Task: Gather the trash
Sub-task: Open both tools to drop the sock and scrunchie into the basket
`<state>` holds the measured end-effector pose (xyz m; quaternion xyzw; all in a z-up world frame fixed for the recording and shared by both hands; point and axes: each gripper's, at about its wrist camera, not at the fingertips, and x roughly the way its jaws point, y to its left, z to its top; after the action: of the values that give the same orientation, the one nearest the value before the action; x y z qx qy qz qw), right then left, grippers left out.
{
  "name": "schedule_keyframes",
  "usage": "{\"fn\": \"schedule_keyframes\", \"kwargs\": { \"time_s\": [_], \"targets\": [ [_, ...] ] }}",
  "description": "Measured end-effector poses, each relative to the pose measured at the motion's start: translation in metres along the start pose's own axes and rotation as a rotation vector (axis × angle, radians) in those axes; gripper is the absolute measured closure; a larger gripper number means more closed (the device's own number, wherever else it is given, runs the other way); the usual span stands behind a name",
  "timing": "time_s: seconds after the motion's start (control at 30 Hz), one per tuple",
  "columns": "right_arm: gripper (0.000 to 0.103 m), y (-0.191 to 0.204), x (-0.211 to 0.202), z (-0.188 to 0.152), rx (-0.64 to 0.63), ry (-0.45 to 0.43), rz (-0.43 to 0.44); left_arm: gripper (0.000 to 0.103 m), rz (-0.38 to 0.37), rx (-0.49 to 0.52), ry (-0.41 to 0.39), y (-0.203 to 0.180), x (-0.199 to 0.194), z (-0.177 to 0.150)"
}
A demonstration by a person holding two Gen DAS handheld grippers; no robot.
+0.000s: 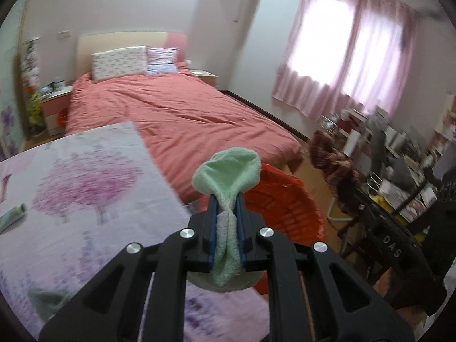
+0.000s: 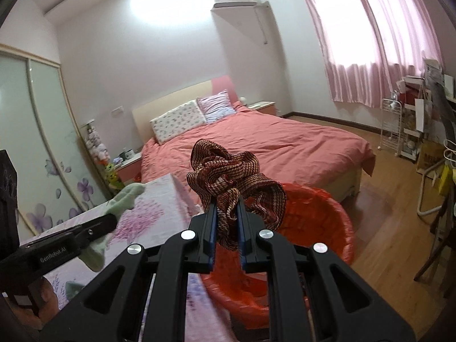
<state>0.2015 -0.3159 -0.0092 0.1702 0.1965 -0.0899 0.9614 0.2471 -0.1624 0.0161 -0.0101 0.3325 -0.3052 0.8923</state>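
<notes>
A: Left wrist view. What does the left gripper (image 1: 227,199) hold?

B: Its jaws are closed almost fully on a pale green sock (image 1: 228,171). The cloth is pinched between the blue pads; one end balloons out past the fingertips toward 12 o'clock, the other hangs below the jaws toward 6 o'clock.

A: And the right gripper (image 2: 227,208)?

B: Likewise nearly closed, clamped on a bunched brown-and-red striped cloth (image 2: 228,168). Most of the bundle sits above the fingertips; a loop droops toward 4 o'clock.

A: Where is the bin?

B: A basket lined with an orange bag (image 2: 327,216) stands on the floor just beyond both grippers, at 4 o'clock of each gripper's tips. It sits between the floral-covered worktop (image 1: 85,188) and the foot of the pink bed (image 1: 185,114).

A: Are the held items above it?

B: In both views each item overlaps the basket's rim; whether they are directly over the opening cannot be told.

A: Anything else on the worktop?

B: A second greenish piece of cloth (image 1: 48,299) at 8 o'clock, blurred.
</notes>
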Motion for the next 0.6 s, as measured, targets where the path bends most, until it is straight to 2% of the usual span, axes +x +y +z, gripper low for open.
{"fn": "schedule_keyframes", "kwargs": {
  "time_s": [0.33,0.4,0.47,0.53,0.6],
  "targets": [
    [0.09,-0.034,0.015,-0.005,0.057,0.018,-0.015,0.087,-0.053,0.087,0.067,-0.036,0.064,-0.003],
    [0.084,-0.037,0.02,-0.007,0.067,0.033,-0.004,0.079,-0.033,0.093,0.084,-0.036,0.076,-0.004],
    [0.077,-0.043,0.023,-0.009,0.086,0.042,0.005,0.061,-0.019,0.086,0.101,-0.036,0.086,-0.007],
    [0.068,-0.046,0.025,-0.012,0.096,0.052,0.006,0.055,0.006,0.082,0.107,-0.031,0.092,-0.009],
    [0.06,-0.048,0.026,-0.014,0.098,0.059,-0.001,0.053,0.029,0.08,0.113,-0.024,0.094,-0.012]
  ]
}}
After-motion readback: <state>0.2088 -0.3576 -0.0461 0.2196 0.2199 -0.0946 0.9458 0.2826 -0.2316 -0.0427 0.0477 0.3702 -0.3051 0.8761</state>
